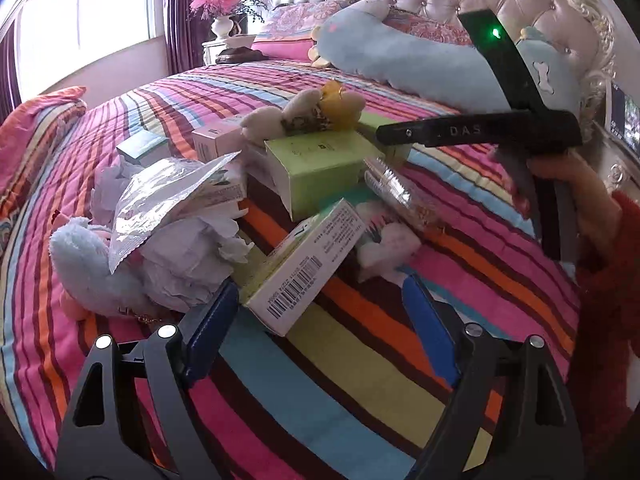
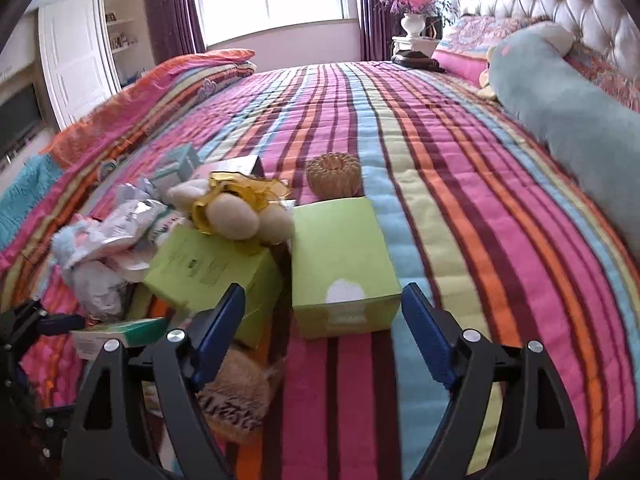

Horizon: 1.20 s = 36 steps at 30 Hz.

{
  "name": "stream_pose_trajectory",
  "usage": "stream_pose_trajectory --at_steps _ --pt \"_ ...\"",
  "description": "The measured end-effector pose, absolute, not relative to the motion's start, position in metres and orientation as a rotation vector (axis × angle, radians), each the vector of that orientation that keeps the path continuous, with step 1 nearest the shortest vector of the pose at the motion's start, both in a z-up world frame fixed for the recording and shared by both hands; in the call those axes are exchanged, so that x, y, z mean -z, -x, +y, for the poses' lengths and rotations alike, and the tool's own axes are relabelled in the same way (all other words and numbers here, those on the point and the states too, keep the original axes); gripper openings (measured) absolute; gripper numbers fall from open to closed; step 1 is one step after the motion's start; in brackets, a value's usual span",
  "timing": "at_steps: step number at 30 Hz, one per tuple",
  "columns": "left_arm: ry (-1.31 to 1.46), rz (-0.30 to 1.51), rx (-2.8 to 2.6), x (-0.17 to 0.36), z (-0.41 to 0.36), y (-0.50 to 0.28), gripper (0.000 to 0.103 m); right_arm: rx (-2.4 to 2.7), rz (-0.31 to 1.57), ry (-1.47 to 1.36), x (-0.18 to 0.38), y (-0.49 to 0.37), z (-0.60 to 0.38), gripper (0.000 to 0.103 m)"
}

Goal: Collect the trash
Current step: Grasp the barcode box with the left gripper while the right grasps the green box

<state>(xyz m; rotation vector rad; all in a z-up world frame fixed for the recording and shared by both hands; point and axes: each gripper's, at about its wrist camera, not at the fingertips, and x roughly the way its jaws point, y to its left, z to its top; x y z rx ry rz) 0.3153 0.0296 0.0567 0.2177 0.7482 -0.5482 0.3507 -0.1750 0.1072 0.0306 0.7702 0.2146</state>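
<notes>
Step in hand: approach. The left claw (image 1: 320,312) is hanging open before the white barcoded box (image 1: 308,268) on the bed (image 1: 360,380); the right claw (image 2: 322,320) is gaping, empty, at the green box (image 2: 340,256). Next move: advancing, then closing squarely across one box.

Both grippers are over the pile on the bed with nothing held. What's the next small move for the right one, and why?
Probably ease the right gripper forward and down over the near green box, then close. Its jaws stand open and empty, the box sits just ahead between the blue pads, and its sides look clear of the neighbouring green box. The left gripper is aimed elsewhere, at the barcode carton.
</notes>
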Motion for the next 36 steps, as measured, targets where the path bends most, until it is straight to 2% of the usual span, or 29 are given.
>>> stream_pose_trajectory --at_steps 6,15,21,23,24,25,27,28,31,36 --pt "-0.238 0.762 0.510 -0.049 0.021 -0.328 0.082 -0.225 0.751 0.014 -0.107 -0.357 -0.180 0.076" --pt "-0.246 0.793 0.617 -0.049 0.024 -0.324 0.082 -0.273 0.842 0.137 -0.086 -0.392 -0.176 0.076" --pt "-0.217 0.802 0.521 -0.046 0.023 -0.342 0.082 -0.285 0.883 0.037 -0.071 -0.400 -0.182 0.076" --pt "-0.238 0.792 0.522 -0.046 0.017 -0.344 0.067 -0.291 0.887 0.009 -0.068 -0.399 -0.186 0.076" --pt "-0.273 0.795 0.498 -0.044 0.013 -0.346 0.039 -0.293 0.887 0.005 -0.068 -0.398 -0.186 0.076" --pt "-0.287 0.803 0.493 -0.042 0.011 -0.348 0.031 -0.295 0.889 -0.001 -0.068 -0.397 -0.188 0.076" --pt "-0.266 0.829 0.506 -0.040 0.010 -0.353 0.029 -0.292 0.892 -0.006 -0.068 -0.395 -0.189 0.071" --pt "-0.255 0.833 0.498 -0.041 0.010 -0.353 0.029 -0.277 0.890 -0.002 -0.068 -0.394 -0.189 0.056" --pt "-0.212 0.826 0.467 -0.043 0.012 -0.349 0.024 -0.259 0.888 -0.023 -0.069 -0.389 -0.193 0.056" --pt "-0.117 0.789 0.467 -0.049 0.025 -0.311 0.024 -0.266 0.846 -0.106 -0.080 -0.357 -0.214 0.056"
